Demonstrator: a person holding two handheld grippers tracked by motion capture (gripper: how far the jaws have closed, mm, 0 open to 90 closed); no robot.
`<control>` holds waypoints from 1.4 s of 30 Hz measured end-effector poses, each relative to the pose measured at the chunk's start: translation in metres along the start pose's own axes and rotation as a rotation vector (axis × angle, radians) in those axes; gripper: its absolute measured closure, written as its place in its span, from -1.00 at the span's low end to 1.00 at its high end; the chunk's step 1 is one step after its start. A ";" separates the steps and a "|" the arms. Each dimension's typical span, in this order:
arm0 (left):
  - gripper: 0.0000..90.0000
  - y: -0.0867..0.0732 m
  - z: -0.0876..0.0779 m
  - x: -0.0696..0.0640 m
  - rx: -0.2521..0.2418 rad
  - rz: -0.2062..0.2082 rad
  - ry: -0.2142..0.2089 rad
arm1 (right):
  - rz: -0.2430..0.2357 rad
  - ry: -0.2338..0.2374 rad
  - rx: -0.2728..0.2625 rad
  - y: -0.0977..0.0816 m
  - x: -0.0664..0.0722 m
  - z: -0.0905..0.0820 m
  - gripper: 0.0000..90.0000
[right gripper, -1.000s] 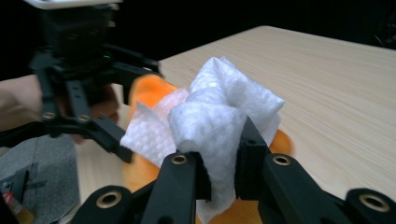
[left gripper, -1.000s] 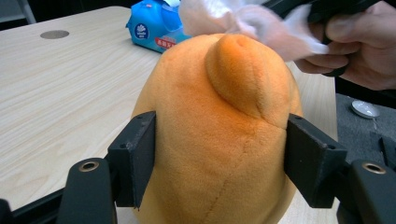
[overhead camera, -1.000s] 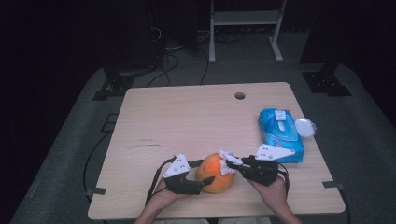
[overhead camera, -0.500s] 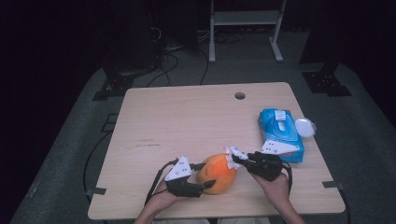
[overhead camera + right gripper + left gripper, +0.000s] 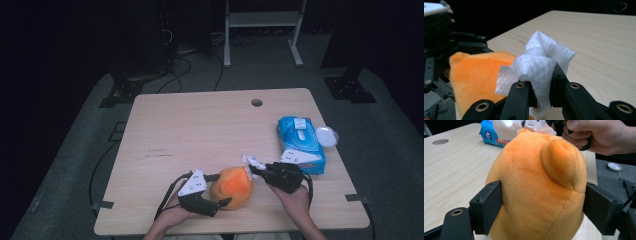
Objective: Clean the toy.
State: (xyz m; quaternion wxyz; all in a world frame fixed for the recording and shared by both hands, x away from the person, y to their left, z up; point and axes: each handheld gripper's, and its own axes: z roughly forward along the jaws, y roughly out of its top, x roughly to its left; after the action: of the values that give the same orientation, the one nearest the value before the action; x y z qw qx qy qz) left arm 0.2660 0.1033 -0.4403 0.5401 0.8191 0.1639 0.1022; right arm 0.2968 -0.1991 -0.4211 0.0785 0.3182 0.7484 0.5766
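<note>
Since the earlier frames, our left claw [image 5: 216, 192] has just been opening its jaws, with the orange plush toy [image 5: 232, 187] between them the whole time; the toy itself sits where it did, near the 6 o'clock edge of the desk [image 5: 200, 130]. Our right claw [image 5: 251, 167] has shifted only slightly toward the toy's upper side.

In the left claw's view the two black pads flank the plush toy [image 5: 536, 190] on either side, the left pad against the fabric and the right pad at its flank. We cannot tell whether they still squeeze or merely bracket it, but they steady the toy upright on the desk. The right claw [image 5: 541, 87] is clenched on a crumpled white wet wipe [image 5: 541, 65], which bulges out above the jaw tips and rests against the top of the plush toy [image 5: 476, 72].

At 3 o'clock from the toy, well apart from it, lies the blue pack of wet wipes [image 5: 301, 144], with its white lid [image 5: 326, 136] just beside it on the far side.

We judge the work to be wiping the toy clean. The pack is already opened, a wipe is pulled out and held, and it has reached the toy's surface. What remains, as far as we can see, is the wiping itself across the rest of the fabric, probably turning the toy to reach other sides, and then putting the used wipe down.
</note>
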 end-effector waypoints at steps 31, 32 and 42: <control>-0.07 0.014 0.005 -0.010 -0.044 0.001 0.075 | -0.133 0.158 -0.059 0.018 0.048 0.000 0.76; -0.05 0.016 0.003 -0.010 -0.044 -0.002 0.068 | -0.134 0.152 -0.060 0.018 0.048 0.000 0.76; -0.21 0.020 0.009 -0.013 -0.035 0.003 0.081 | -0.164 0.141 -0.033 0.018 0.055 0.004 0.76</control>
State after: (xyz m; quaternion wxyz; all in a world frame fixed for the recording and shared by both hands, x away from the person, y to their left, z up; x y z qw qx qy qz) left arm 0.2602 0.0831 -0.4259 0.5474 0.8049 0.1825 0.1388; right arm 0.2627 -0.1617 -0.3919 0.0779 0.2130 0.7661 0.6014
